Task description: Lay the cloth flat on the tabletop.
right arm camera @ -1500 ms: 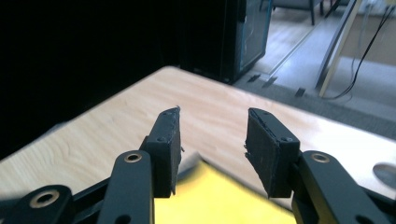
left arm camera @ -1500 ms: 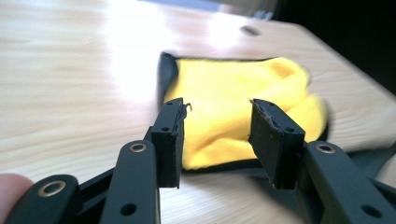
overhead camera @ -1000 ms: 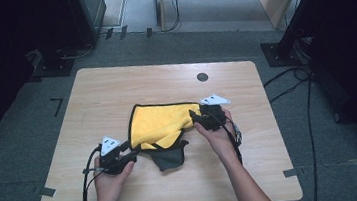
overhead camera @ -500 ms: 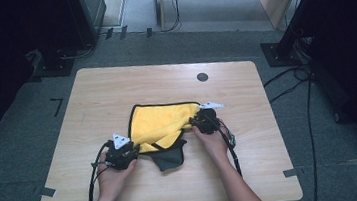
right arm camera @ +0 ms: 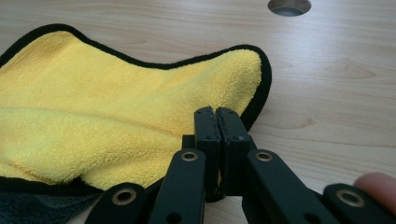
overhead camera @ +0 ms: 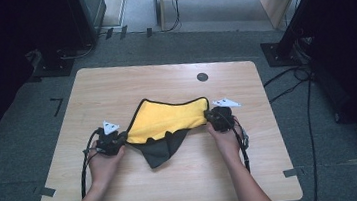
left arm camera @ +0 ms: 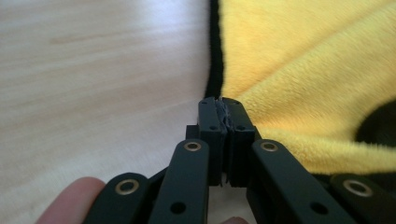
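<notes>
A yellow cloth (overhead camera: 168, 119) with a black hem lies crumpled mid-table, its dark grey underside (overhead camera: 164, 151) folded out toward me. My left gripper (overhead camera: 122, 138) sits at the cloth's left edge. In the left gripper view the cloth (left arm camera: 303, 70) lies to the right, and the left gripper (left arm camera: 221, 105) has just been closing, its jaws now pressed together with a sliver of hem between the pads. My right gripper (overhead camera: 210, 117) is at the cloth's right corner. In the right gripper view the right gripper (right arm camera: 215, 114) is shut over the edge of the cloth (right arm camera: 116, 107).
The wooden table (overhead camera: 115, 87) has a round cable hole (overhead camera: 202, 77) at the back, which also appears as the hole (right arm camera: 289, 5) beyond the cloth. Cables trail from both grippers toward me. Dark stands and floor cables surround the table.
The left gripper has moved in to the cloth's left edge. Both grippers' jaws have closed, and the right one has sunk onto the cloth's right corner.
</notes>
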The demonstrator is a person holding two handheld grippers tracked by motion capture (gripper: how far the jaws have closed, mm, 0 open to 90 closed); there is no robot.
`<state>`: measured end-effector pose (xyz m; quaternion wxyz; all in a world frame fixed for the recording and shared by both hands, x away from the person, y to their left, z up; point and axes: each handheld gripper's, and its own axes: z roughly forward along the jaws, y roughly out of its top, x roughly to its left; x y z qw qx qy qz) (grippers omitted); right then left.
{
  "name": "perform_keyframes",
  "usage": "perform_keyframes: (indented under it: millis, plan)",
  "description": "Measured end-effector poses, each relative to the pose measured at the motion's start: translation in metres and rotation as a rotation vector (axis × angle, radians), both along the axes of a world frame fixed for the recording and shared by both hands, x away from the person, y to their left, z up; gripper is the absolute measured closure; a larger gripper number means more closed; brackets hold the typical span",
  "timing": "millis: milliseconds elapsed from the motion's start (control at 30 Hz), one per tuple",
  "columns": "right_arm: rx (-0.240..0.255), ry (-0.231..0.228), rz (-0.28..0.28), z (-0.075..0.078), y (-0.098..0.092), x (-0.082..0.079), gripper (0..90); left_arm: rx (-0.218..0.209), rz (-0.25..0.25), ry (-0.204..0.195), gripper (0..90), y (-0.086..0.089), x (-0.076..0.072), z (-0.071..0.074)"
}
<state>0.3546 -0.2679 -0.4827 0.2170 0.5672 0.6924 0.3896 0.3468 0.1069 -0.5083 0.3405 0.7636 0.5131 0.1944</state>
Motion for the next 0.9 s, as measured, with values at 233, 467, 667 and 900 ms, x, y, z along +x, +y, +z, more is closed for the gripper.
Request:
perform_keyframes:
  millis: [233,467,667,900]
  plan:
    - [-0.017,-0.089,0.010,0.009,0.010,-0.014,63.4,-0.092,-0.083,-0.091,62.7,-0.020,-0.022,0.025]
    - [0.089,-0.078,0.214,0.005,0.043,-0.037,55.6,-0.175,-0.309,-0.117,48.6,-0.074,-0.062,0.039]
    - [-0.048,-0.036,0.312,-0.018,0.082,-0.043,67.0,-0.003,-0.267,-0.052,79.0,-0.083,-0.057,0.009]
    - [-0.101,-0.047,0.310,-0.019,0.077,-0.050,84.6,-0.084,-0.164,-0.086,90.0,-0.031,-0.053,0.019]
